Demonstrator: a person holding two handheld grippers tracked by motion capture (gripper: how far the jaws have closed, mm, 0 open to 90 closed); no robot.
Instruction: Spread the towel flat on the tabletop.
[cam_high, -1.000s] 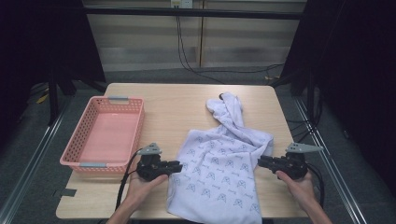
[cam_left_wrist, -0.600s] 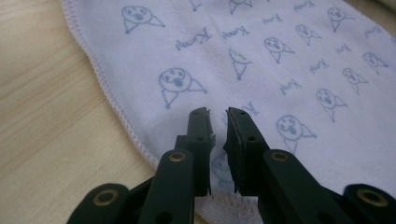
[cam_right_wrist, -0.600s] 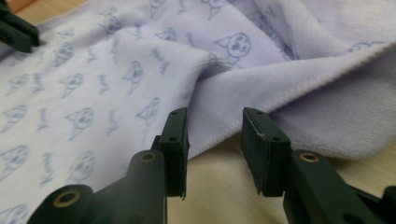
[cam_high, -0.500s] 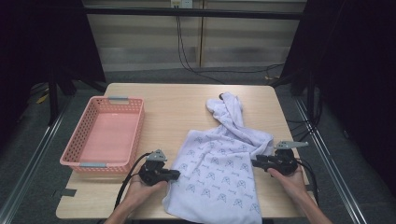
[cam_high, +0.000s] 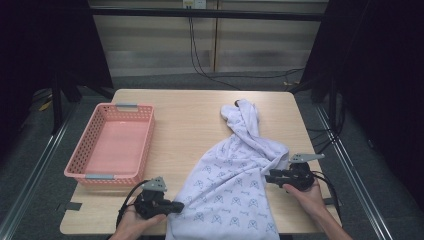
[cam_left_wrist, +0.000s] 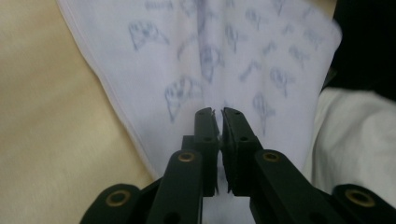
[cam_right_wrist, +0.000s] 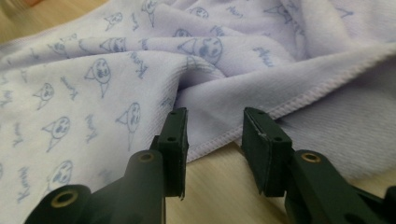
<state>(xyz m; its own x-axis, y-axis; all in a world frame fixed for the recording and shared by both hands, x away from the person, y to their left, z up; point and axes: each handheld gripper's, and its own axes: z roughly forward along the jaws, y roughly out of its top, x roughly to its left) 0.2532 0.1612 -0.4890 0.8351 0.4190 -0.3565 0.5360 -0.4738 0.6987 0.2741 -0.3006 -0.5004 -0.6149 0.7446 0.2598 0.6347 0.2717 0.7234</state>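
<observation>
A white towel (cam_high: 235, 185) printed with small blue figures lies crumpled on the wooden table (cam_high: 190, 115), running from the centre to the near edge. My left gripper (cam_high: 180, 205) is at its near left edge. In the left gripper view the jaws (cam_left_wrist: 217, 113) stand almost together, pinching a fold of towel (cam_left_wrist: 224, 60), and have just eased open a hair. My right gripper (cam_high: 267, 177) is at the towel's right side. Its jaws (cam_right_wrist: 215, 116) have just been opening and stand apart, with the stitched hem (cam_right_wrist: 280, 109) just beyond the pads, untouched.
A pink plastic basket (cam_high: 82, 145) with nothing in it stands at the table's left. Bare wood stretches between the basket and the towel and behind the towel. Dark floor and metal rails surround the table.
My left gripper has slid toward the near edge and closed onto the towel's left border, which has drawn inward. My right gripper has moved slightly left to the hem and opened wider.
</observation>
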